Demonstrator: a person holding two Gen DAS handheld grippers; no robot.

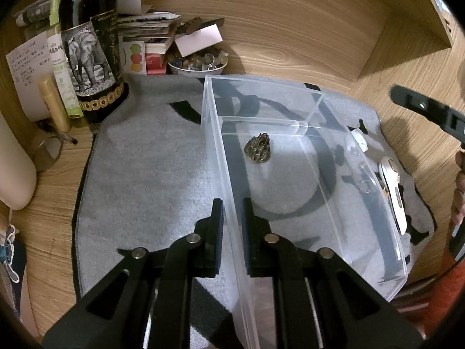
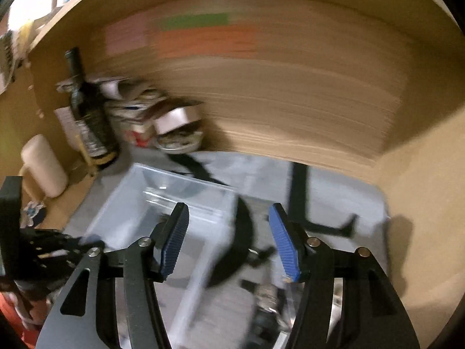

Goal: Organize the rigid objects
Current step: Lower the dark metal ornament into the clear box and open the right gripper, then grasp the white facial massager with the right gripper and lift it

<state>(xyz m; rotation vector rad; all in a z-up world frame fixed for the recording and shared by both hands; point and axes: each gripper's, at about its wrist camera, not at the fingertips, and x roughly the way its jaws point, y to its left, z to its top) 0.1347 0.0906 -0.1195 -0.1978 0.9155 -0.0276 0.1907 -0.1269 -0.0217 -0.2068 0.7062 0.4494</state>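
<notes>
A clear plastic box [image 1: 334,203] stands on a grey mat [image 1: 145,174]. A small bronze ornament [image 1: 258,151] lies inside it. My left gripper [image 1: 232,218] is shut on the box's left wall, one finger on each side. To the right of the box lie a white oblong device [image 1: 393,192] and small dark items [image 1: 338,157]. My right gripper [image 2: 229,241] is open and empty, above the mat by the box's [image 2: 130,221] right wall. The right wrist view is blurred. Small metal items [image 2: 267,299] lie below it.
A dark bottle with an elephant label [image 1: 90,58], a bowl of glass beads [image 1: 197,64], stacked papers and boxes [image 1: 151,32] and a cream container [image 1: 14,168] stand at the back left. Wooden walls [image 1: 290,29] enclose the desk.
</notes>
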